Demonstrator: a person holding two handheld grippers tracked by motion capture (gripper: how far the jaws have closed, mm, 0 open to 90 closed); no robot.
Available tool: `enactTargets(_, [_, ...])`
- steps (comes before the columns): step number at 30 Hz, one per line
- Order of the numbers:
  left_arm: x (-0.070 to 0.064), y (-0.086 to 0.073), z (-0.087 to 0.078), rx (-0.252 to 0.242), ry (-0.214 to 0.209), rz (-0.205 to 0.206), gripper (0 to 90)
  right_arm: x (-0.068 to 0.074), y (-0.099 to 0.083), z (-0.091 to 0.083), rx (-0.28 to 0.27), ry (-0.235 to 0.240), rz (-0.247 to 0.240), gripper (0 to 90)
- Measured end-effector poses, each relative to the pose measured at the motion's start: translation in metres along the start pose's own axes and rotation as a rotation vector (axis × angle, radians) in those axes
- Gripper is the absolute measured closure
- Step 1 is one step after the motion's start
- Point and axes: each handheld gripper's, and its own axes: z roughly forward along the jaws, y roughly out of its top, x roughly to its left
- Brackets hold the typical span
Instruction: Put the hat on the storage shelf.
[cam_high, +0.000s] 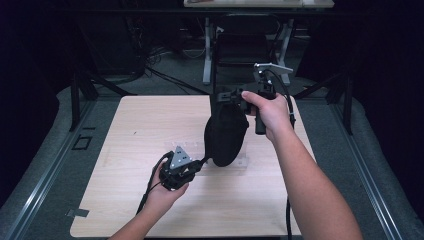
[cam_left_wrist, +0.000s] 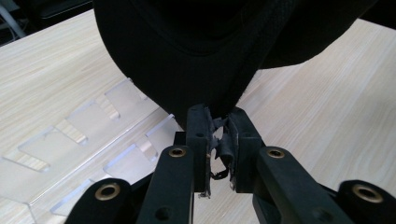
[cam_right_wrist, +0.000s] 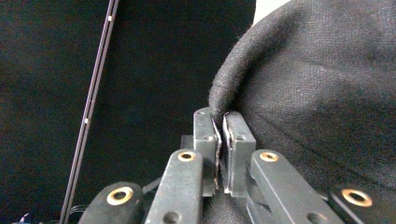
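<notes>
A black fabric cap (cam_high: 226, 135) hangs in the air over the middle of the wooden table (cam_high: 140, 120). My right gripper (cam_high: 235, 96) holds it from above. In the right gripper view that gripper (cam_right_wrist: 219, 116) is shut on the cap's stitched hem (cam_right_wrist: 224, 88). My left gripper (cam_high: 202, 162) sits low at the cap's bottom edge. In the left gripper view its jaws (cam_left_wrist: 218, 122) are closed on the lowest tip of the black fabric (cam_left_wrist: 196, 56). The cap is stretched between the two grippers.
A clear acrylic stand (cam_left_wrist: 84, 135) with several slots lies on the table under and to the left of the cap; its edge (cam_high: 240, 162) shows faintly in the high view. A black chair (cam_high: 242, 47) and desk legs stand beyond the table's far edge.
</notes>
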Motion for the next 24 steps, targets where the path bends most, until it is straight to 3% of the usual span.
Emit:
enactTargets(7, [0.000,-0.002,-0.001,0.000,0.013,-0.002,83.4,0.003,-0.002,-0.001,-0.002,0.017,-0.005,78.7])
enactTargets(12, [0.000,-0.002,-0.002,0.004,0.016,0.006,83.9,0.004,-0.002,-0.011,-0.028,0.056,-0.007,76.7])
enactTargets(24, [0.000,-0.002,-0.002,0.003,0.021,0.012,84.1,0.002,-0.005,-0.035,-0.049,0.031,-0.023,76.6])
